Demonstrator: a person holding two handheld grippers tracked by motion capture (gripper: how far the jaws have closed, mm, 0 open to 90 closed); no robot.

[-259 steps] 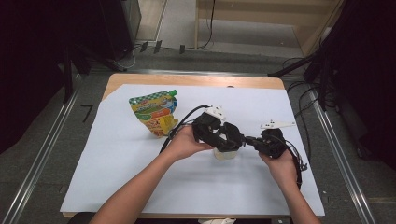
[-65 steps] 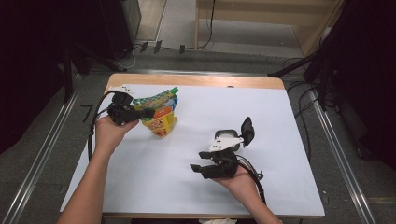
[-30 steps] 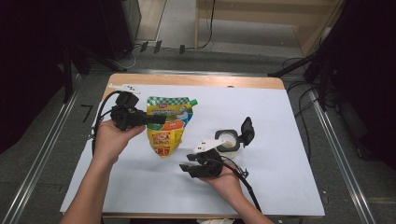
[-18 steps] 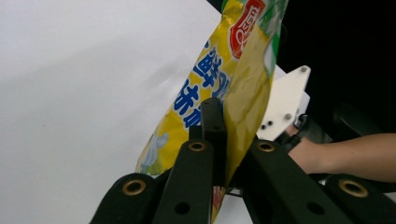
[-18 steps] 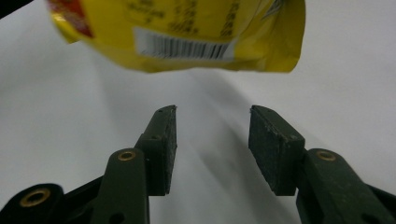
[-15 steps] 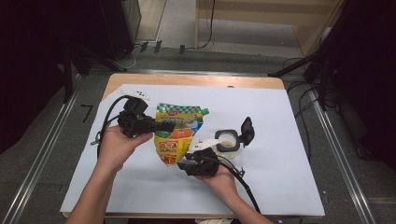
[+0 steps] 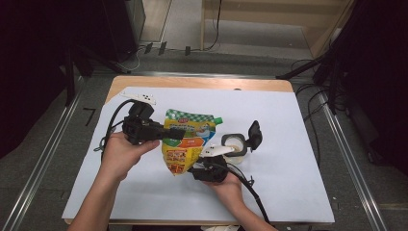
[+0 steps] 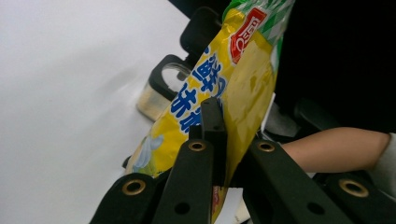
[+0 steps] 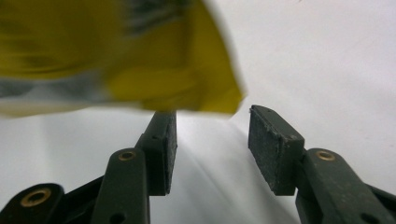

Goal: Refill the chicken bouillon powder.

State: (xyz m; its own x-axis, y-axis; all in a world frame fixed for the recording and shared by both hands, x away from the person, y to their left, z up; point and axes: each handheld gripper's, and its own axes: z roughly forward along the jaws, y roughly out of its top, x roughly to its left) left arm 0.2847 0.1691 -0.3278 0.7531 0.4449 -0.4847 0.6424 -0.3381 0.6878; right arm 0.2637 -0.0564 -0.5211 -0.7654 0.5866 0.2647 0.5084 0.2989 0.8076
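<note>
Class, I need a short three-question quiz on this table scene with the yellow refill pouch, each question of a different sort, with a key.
1. True or false: the left gripper is clamped on the yellow refill pouch.
2. Which colour is the pouch's cap? A red, B green, C white.
3. How do the right gripper's jaws stand relative to the pouch's lower corner?

Key: 1. True. 2. B. 3. Open, just under the corner, not pressing on it.
</note>
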